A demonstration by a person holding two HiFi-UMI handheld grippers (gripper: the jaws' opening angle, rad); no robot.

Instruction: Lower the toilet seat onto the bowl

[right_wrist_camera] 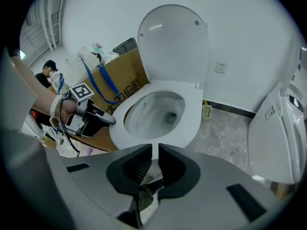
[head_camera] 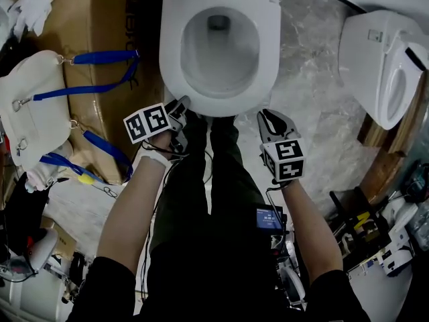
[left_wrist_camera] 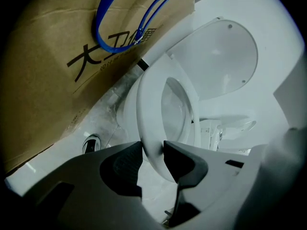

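toilet seat (head_camera: 270,52) is pinched at its front rim by left claw (left_wrist_camera: 153,150).

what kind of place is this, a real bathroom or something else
Likely a storeroom or test space, not a working bathroom: one toilet stands beside a big cardboard box, and a second toilet sits close by.

The left tool (left_wrist_camera: 153,148) grips the toilet seat (left_wrist_camera: 146,107) rim beside a cardboard box (left_wrist_camera: 53,56).
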